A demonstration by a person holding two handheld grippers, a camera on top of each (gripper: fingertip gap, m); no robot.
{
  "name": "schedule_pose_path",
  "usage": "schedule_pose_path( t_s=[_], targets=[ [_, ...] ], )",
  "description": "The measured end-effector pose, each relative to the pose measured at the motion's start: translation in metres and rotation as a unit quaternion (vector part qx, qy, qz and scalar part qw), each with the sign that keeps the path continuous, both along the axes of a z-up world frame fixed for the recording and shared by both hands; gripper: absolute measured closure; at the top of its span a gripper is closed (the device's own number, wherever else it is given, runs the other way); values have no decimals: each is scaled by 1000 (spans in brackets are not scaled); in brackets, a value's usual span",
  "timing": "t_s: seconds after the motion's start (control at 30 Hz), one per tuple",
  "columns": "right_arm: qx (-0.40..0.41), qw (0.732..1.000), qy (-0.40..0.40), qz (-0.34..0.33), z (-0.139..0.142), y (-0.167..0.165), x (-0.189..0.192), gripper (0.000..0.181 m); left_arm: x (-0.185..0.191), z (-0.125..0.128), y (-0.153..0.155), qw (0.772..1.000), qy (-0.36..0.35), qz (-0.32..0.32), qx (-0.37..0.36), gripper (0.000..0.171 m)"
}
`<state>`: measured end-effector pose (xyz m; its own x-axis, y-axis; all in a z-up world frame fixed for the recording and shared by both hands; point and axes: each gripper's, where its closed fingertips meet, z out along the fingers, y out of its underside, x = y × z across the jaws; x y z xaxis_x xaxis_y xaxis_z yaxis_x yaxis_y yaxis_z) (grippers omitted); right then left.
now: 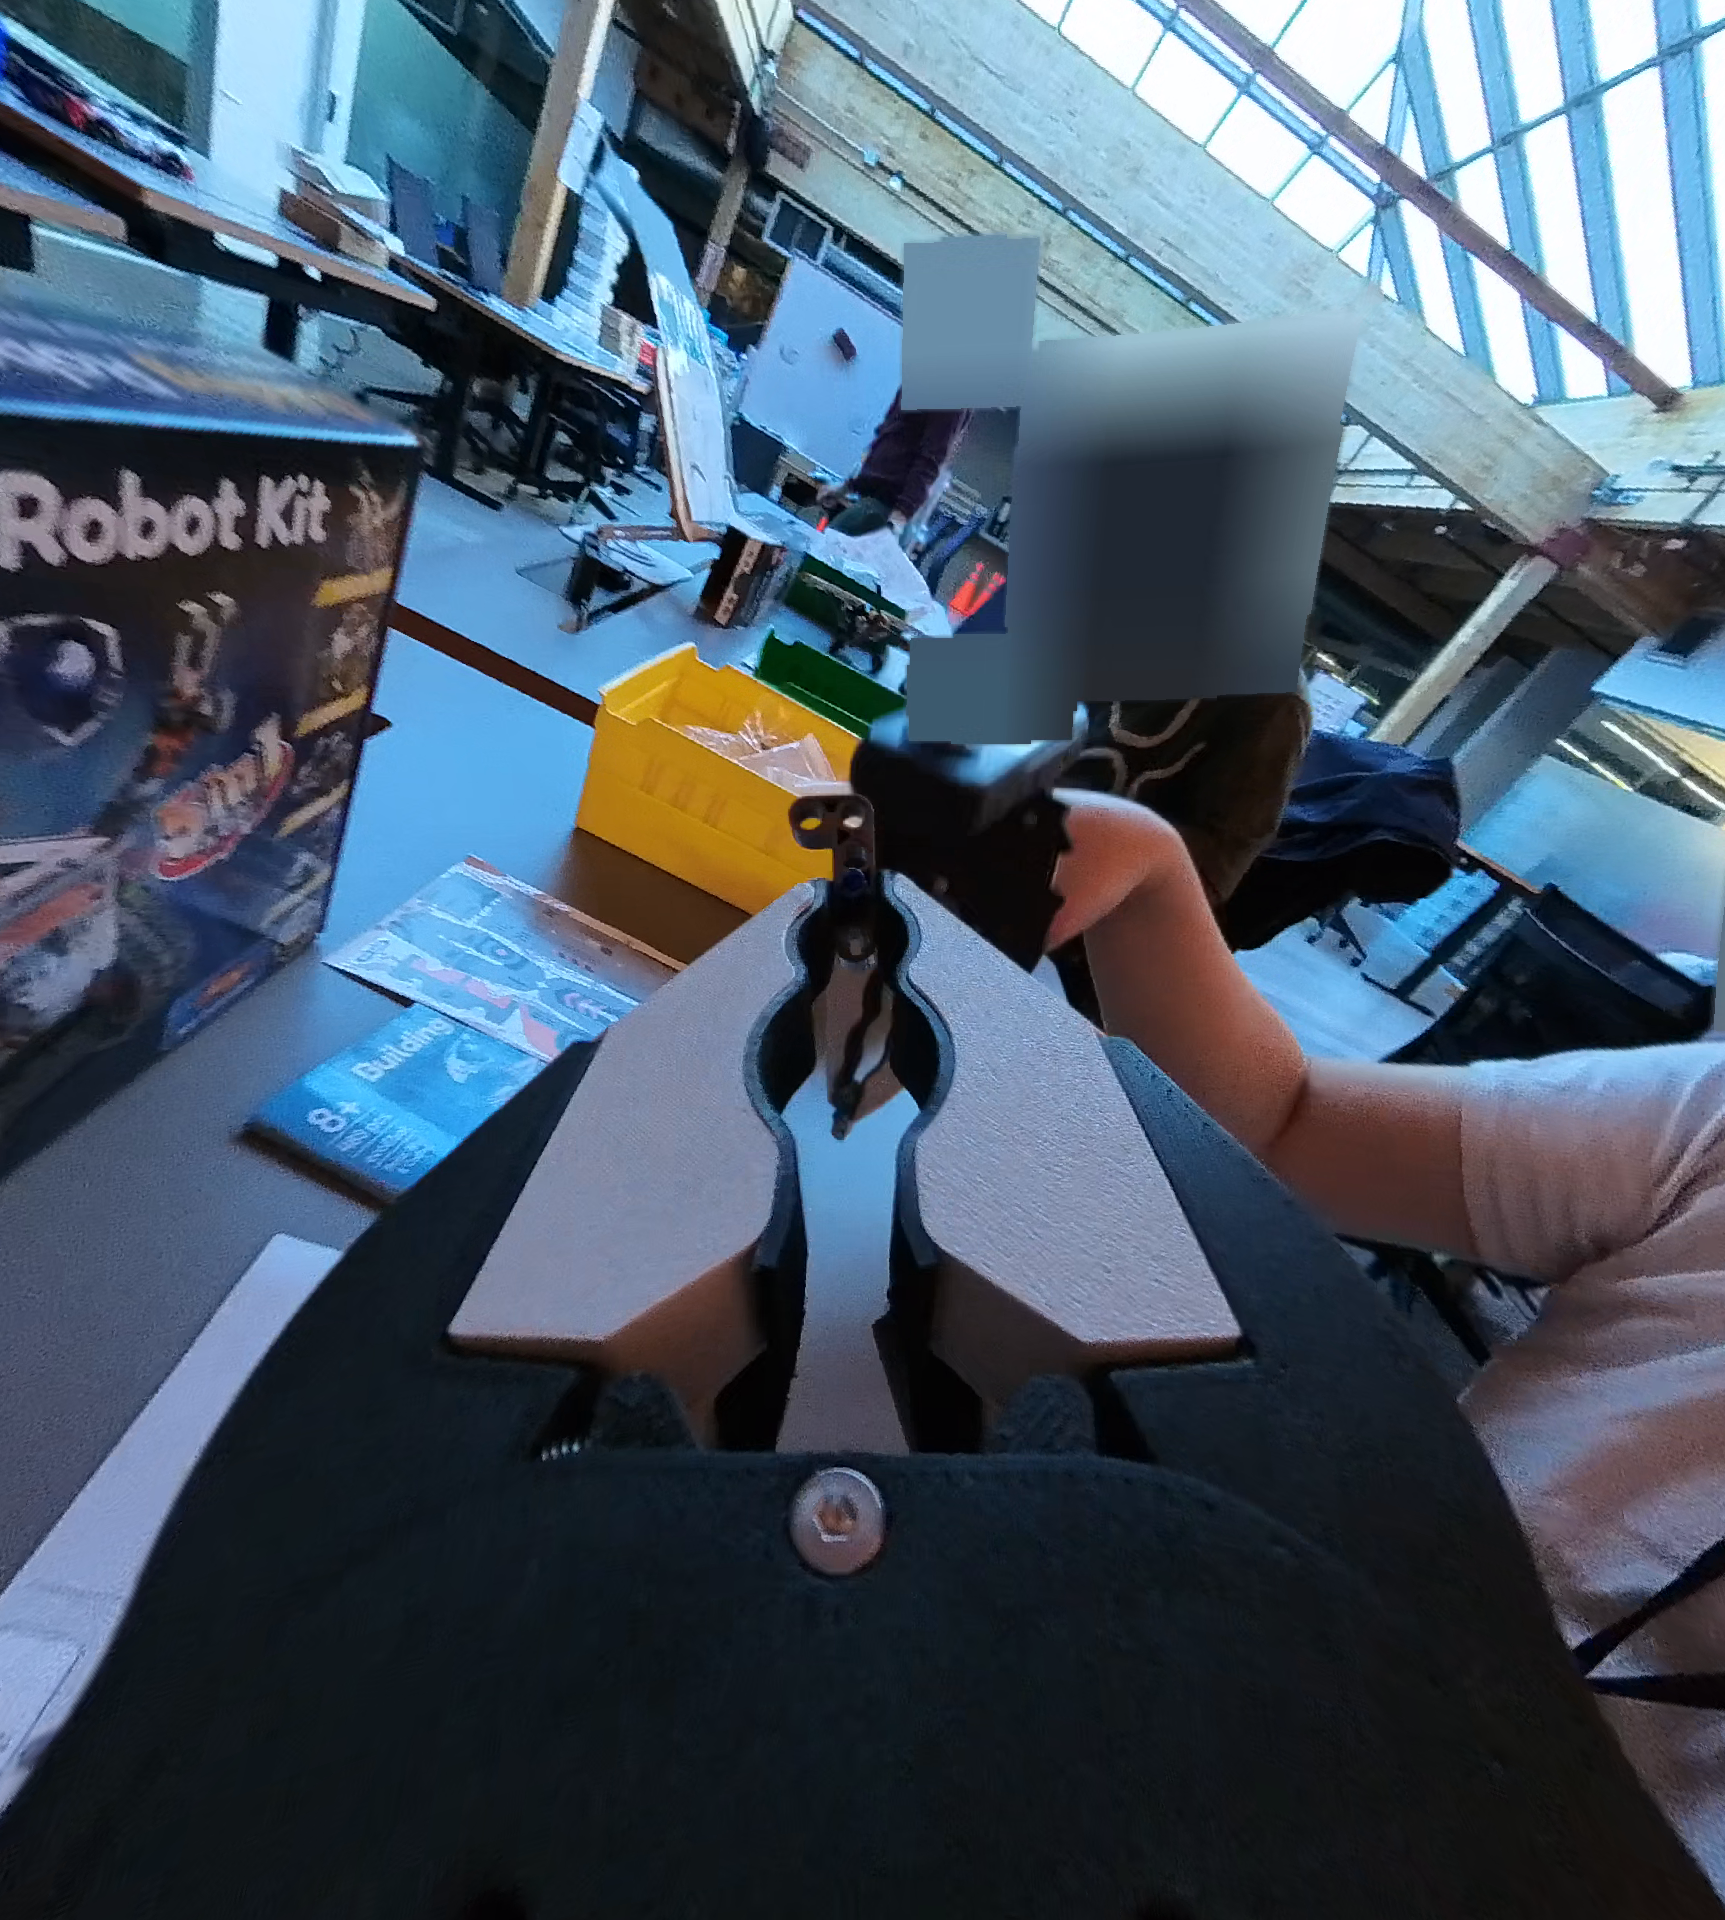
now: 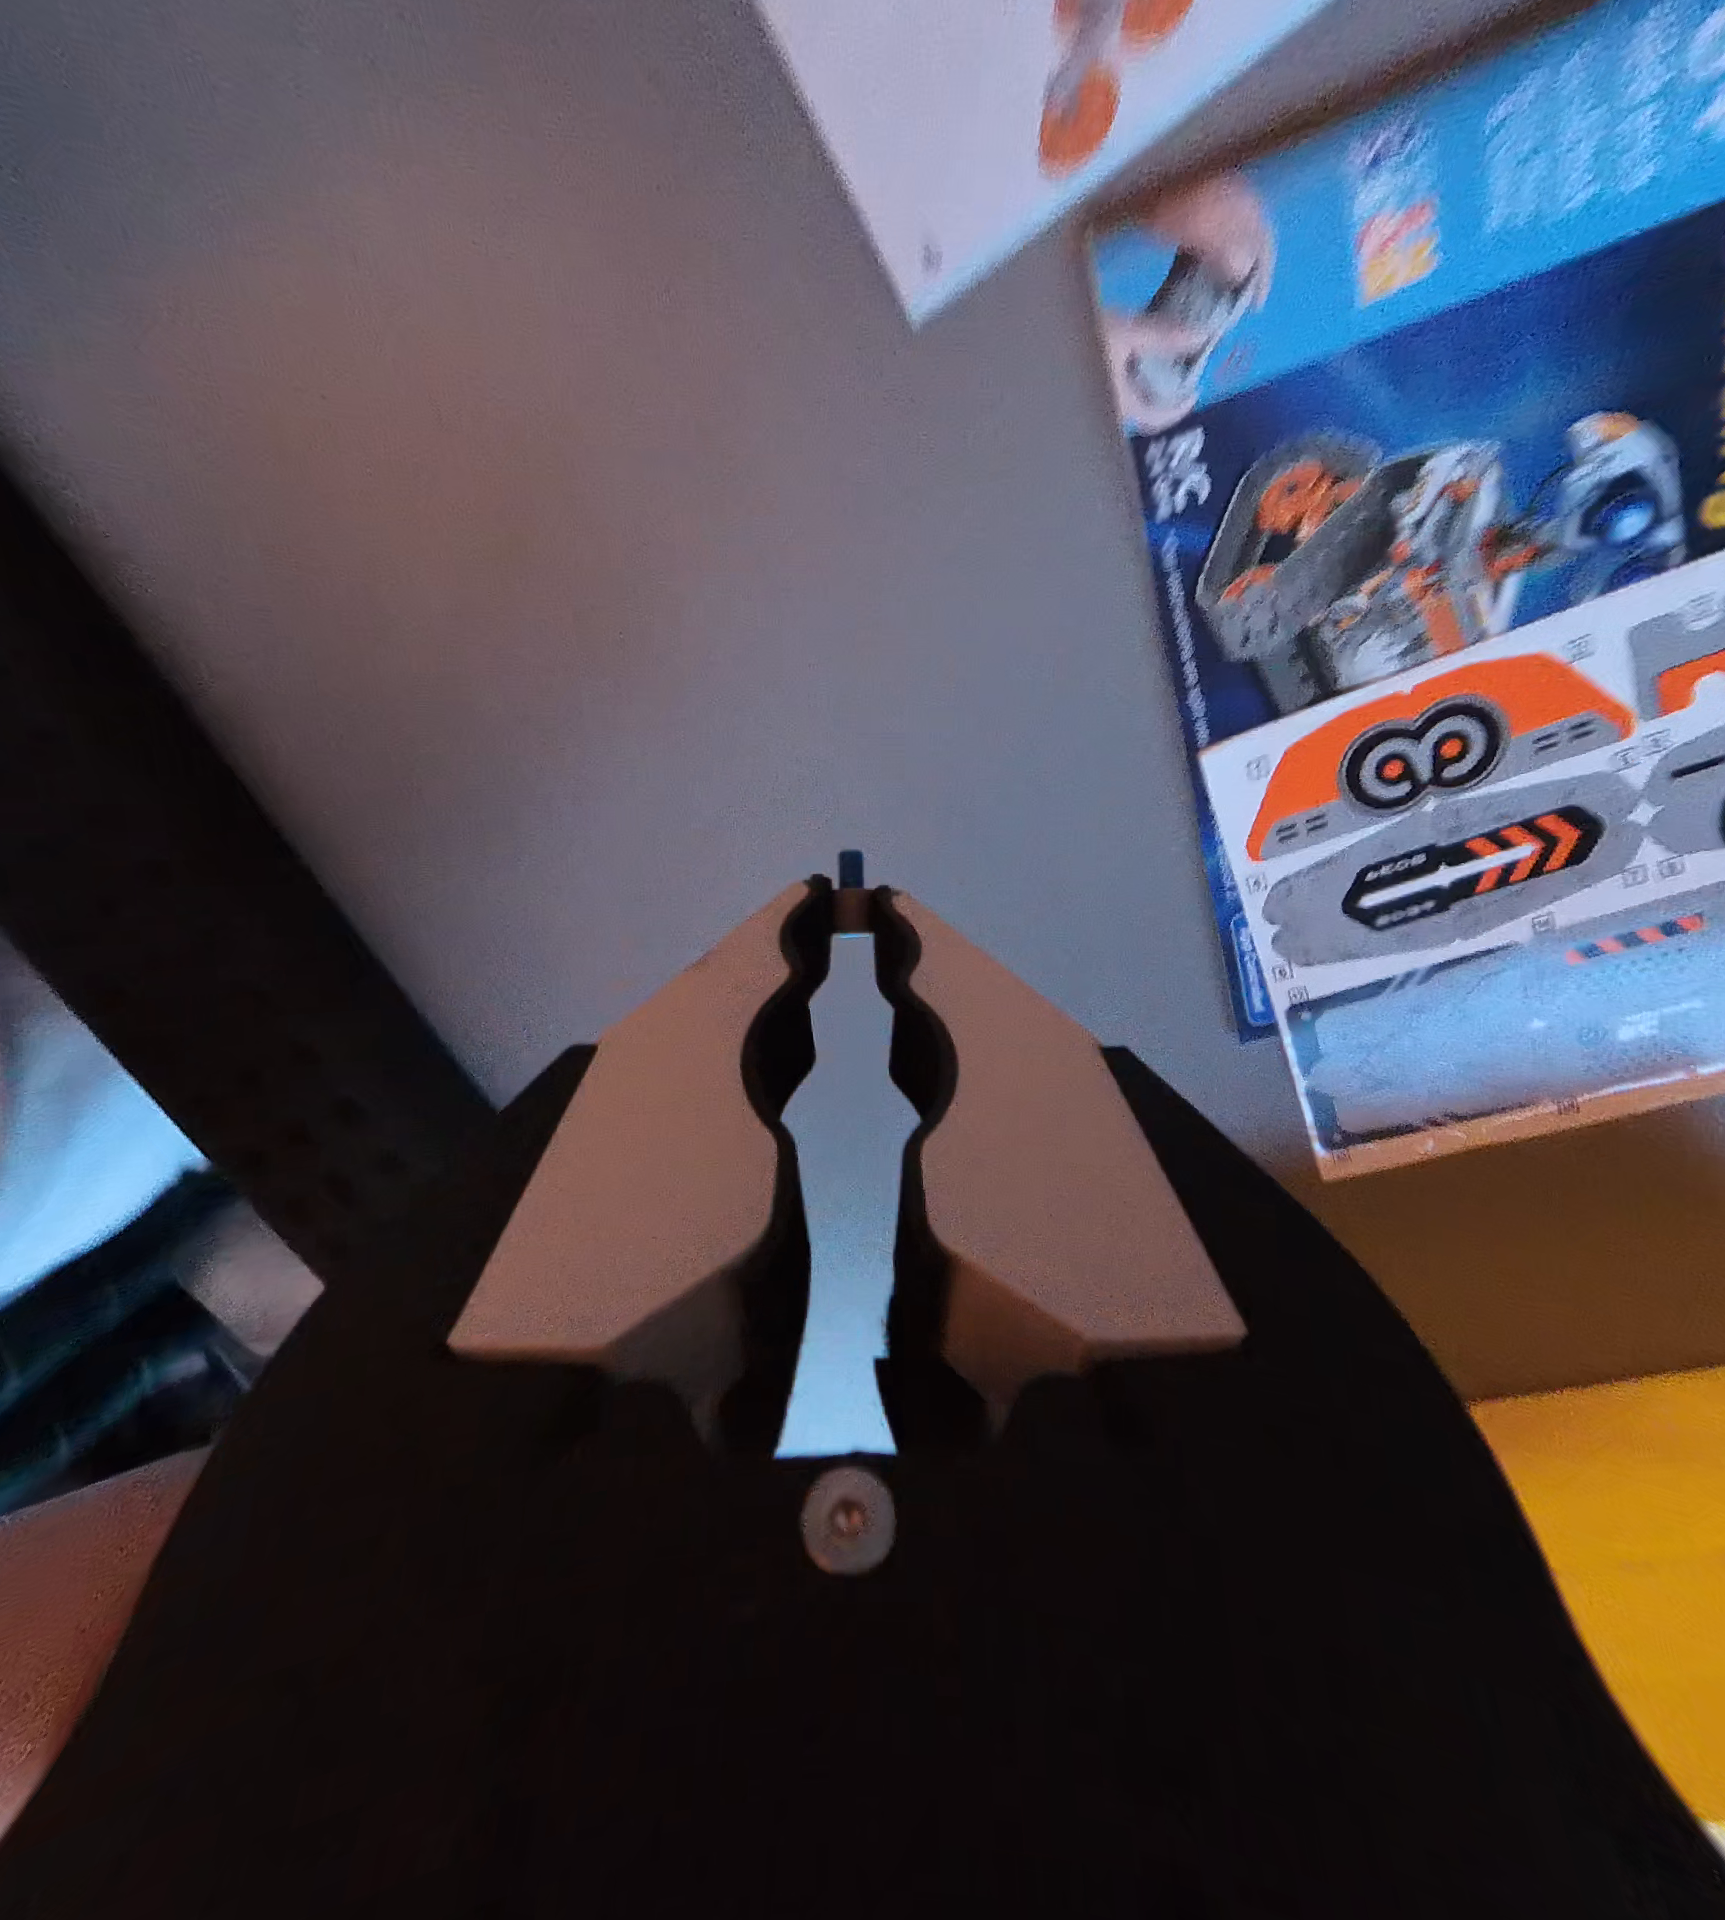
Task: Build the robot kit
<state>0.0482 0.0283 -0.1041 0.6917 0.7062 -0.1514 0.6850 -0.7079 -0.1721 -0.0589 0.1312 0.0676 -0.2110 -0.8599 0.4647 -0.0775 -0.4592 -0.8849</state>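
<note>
Two grippers w/ jaws clamped: left gripper (image 1: 845,914) on black strip (image 1: 850,935), right gripper (image 2: 850,909) on blue peg (image 2: 850,868)

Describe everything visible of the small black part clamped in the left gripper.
The black part is a thin, dark, plastic-looking strip with round holes, standing roughly upright. The left gripper is shut on its middle; an angled head with two holes sticks out above the fingertips, and a narrow tail hangs down between the fingers. A small blue pin sits in it at the fingertips.
</note>
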Motion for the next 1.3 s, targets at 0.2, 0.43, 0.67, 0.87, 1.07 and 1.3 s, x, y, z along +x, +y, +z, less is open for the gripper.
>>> schedule_pose_path(
  t_s=[0.2,0.43,0.67,0.87,1.07,1.3],
  targets=[
    [-35,990,-119,70,-40,-9,4,175,-32,26,-1,999,-28,21,14,168],
    [-9,988,-119,95,-60,0,-15,175,-47,38,-6,998,-39,26,32,168],
    [65,994,-31,76,-60,1,-17,168,-44,39,-9,999,-48,9,22,168],
    [93,993,5,66,-56,-4,-9,163,-44,40,-11,999,-51,2,20,168],
    [161,983,33,87,-49,4,-16,174,-43,39,-11,999,-51,-3,14,168],
    [149,983,62,82,-47,6,-17,175,-39,36,-13,999,-45,-8,11,168]
  ],
)
